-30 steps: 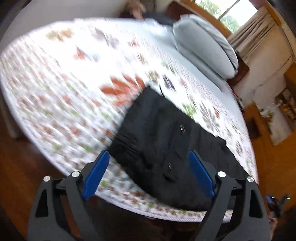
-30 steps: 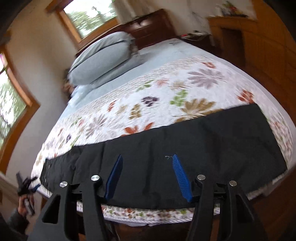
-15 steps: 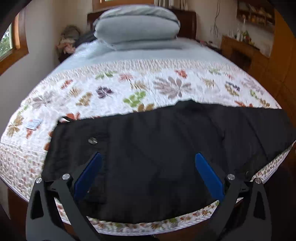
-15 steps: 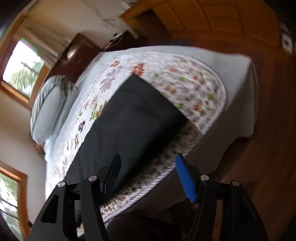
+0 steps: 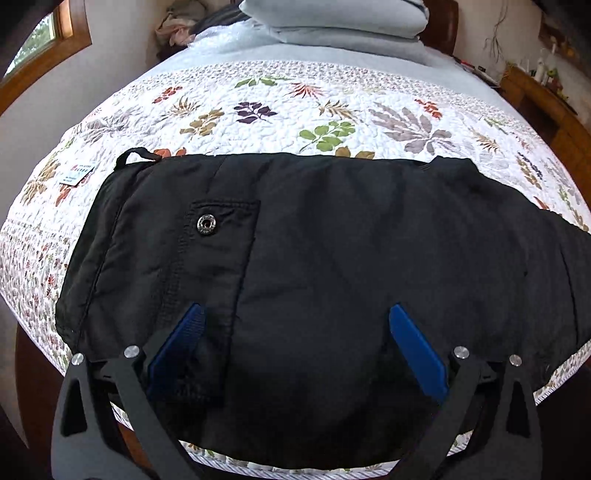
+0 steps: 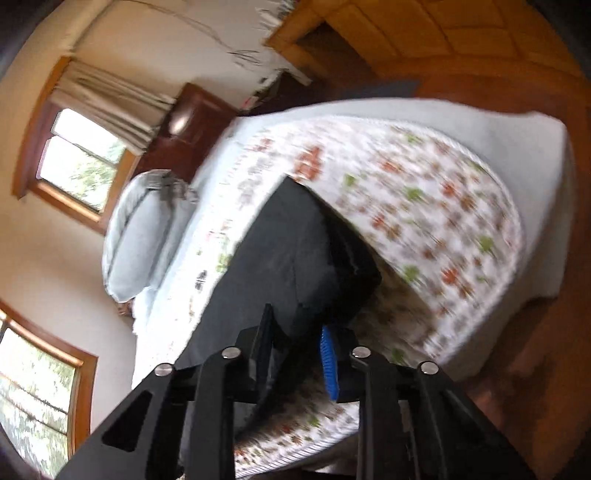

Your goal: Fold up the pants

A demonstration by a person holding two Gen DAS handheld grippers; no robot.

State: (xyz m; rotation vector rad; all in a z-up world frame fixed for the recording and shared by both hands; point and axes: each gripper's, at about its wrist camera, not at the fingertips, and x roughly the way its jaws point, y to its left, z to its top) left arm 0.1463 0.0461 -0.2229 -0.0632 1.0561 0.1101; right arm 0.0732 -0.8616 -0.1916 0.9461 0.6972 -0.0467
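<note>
Black pants (image 5: 332, 258) lie flat across the near edge of a bed with a floral quilt (image 5: 295, 107), waistband at the left, a snap pocket (image 5: 207, 223) facing up. My left gripper (image 5: 295, 347) is open, its blue pads hovering over the pants near the front edge. In the right wrist view the pants (image 6: 288, 254) run away from me. My right gripper (image 6: 295, 350) has closed in on the leg end, with cloth between its jaws; the view is blurred.
Grey pillows (image 5: 332, 18) sit at the head of the bed. A small card (image 5: 79, 171) lies on the quilt at the left. Wooden furniture (image 5: 546, 92) stands to the right. Wood floor (image 6: 535, 369) surrounds the bed corner.
My left gripper has moved closer over the pants. My right gripper has narrowed from wide open onto the leg end of the pants.
</note>
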